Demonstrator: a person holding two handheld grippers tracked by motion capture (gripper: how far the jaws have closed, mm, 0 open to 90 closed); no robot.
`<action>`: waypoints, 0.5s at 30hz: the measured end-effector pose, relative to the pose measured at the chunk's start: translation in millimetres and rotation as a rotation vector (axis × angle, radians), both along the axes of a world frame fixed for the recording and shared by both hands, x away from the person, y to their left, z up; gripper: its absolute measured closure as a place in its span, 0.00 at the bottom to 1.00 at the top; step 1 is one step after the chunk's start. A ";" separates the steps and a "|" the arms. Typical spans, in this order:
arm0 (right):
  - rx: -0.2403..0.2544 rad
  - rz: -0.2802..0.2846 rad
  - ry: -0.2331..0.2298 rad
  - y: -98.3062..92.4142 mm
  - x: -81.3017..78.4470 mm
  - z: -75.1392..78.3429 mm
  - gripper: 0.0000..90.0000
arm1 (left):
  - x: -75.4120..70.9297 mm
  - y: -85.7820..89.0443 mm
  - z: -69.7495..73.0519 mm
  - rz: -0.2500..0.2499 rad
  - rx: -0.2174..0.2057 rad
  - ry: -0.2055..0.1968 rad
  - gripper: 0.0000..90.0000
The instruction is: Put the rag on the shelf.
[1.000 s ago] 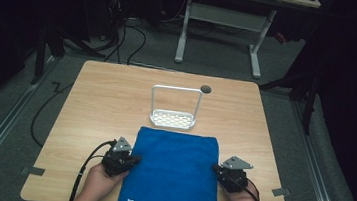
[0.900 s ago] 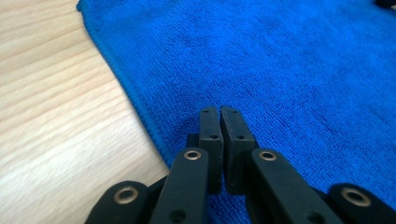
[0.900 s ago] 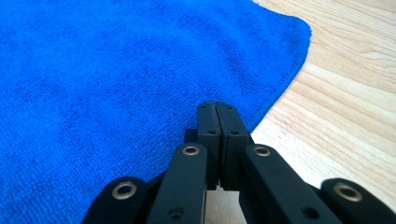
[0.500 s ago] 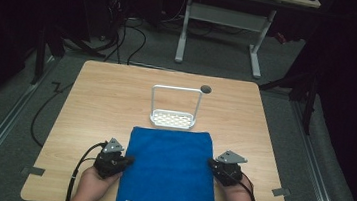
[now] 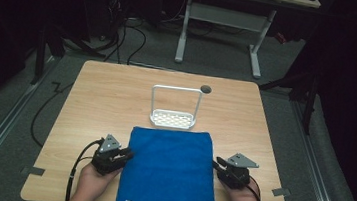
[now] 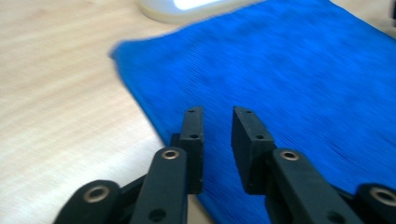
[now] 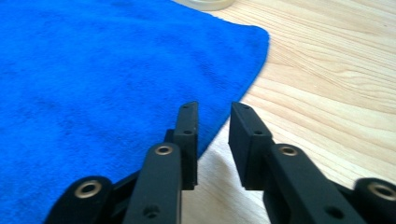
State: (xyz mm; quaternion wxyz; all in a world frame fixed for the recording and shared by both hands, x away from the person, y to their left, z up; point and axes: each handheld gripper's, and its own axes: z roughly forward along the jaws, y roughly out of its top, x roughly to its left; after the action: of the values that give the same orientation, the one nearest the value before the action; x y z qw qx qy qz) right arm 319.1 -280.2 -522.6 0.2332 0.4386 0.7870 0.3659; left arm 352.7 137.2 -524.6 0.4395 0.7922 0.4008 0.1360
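Observation:
A blue towel [image 5: 169, 172] lies spread flat on the near half of the wooden table [image 5: 107, 93]. My left gripper [image 5: 128, 154] rests at its left edge and my right gripper [image 5: 216, 164] at its right edge, each held in a hand. In the left gripper view the jaws of the left gripper [image 6: 217, 112] have just been opening; they stand apart over the towel [image 6: 289, 70] edge with nothing pinched. In the right gripper view the right gripper [image 7: 214, 106] has also just been opening, its jaws parted above the towel [image 7: 93, 70] border and bare wood.
A white wire rack [image 5: 173, 120] with a tall handle stands just beyond the towel's far edge. A round cable hole [image 5: 206, 89] sits behind it. Cables trail from the left gripper off the table's near left. A desk frame [image 5: 222, 19] stands on the floor beyond.
Both pairs of jaws have parted and let go of the towel's side edges. The hands drew slightly outward, and the towel now lies flat.

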 end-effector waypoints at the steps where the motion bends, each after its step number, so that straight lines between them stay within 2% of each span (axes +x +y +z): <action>1: 0.001 -0.012 -0.006 -1.9 0.9 0.2 0.79 | 10.5 1.2 -0.8 0.041 -0.012 -0.010 0.78; 2: 0.001 -0.012 -0.006 -1.9 0.9 0.2 0.79 | 10.5 1.2 -0.8 0.041 -0.012 -0.010 0.78; 4: 0.003 -0.017 -0.014 -3.2 2.0 1.3 0.79 | 22.4 0.5 -1.2 0.071 -0.021 -0.019 0.79; 7: 0.007 -0.015 -0.026 -4.3 1.0 3.7 0.79 | 42.4 -4.0 -0.6 0.104 -0.003 -0.039 0.87; 11: 0.008 -0.014 -0.025 -4.7 -0.5 3.8 0.79 | 71.6 -11.6 -5.0 0.152 0.009 -0.009 0.87; 13: 0.006 -0.013 -0.028 -5.9 -0.9 3.9 0.78 | 80.0 -12.5 -7.6 0.174 0.004 0.003 0.87; 15: 0.006 -0.014 -0.030 -6.3 -0.9 3.9 0.79 | 82.4 -13.1 -7.4 0.163 0.000 0.009 0.86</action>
State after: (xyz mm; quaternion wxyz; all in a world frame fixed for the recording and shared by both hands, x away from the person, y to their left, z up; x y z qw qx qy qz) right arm 318.2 -286.4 -518.7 0.2461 0.4395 0.7791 0.3731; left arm 435.1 124.1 -532.0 0.4251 0.7577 0.4660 0.1676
